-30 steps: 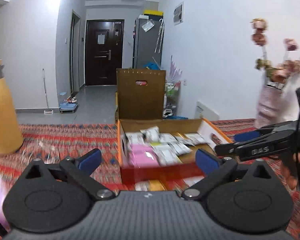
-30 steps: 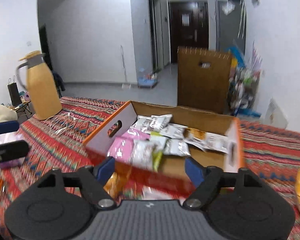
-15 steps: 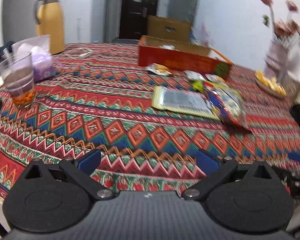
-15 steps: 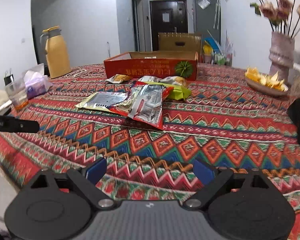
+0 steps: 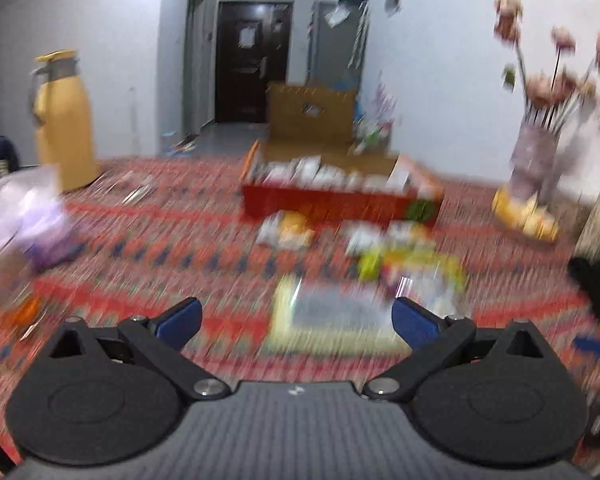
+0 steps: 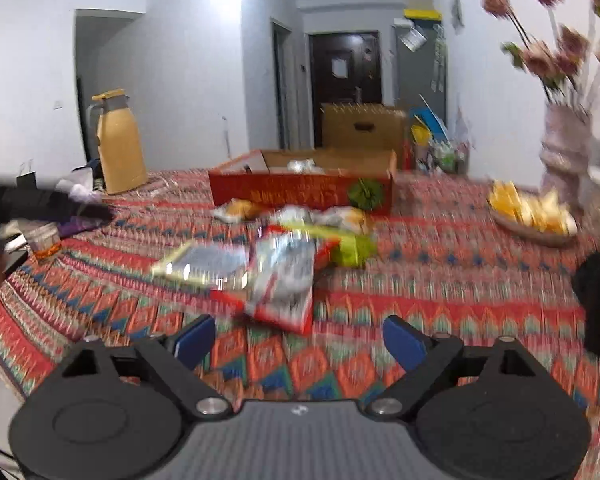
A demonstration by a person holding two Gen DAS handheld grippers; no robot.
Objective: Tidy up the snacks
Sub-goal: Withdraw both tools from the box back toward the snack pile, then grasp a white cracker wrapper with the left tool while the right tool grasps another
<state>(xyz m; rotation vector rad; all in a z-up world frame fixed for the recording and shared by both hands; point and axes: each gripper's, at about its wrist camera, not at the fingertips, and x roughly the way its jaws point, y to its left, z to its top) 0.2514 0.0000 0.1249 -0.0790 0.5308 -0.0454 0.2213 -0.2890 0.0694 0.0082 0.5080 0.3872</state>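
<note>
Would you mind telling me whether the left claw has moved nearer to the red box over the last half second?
Yes. The left claw has moved nearer: the red box now looks larger and closer in its view.

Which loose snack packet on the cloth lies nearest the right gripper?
The red-edged silver packet, just ahead of the open right gripper; the others lie farther toward the box.
</note>
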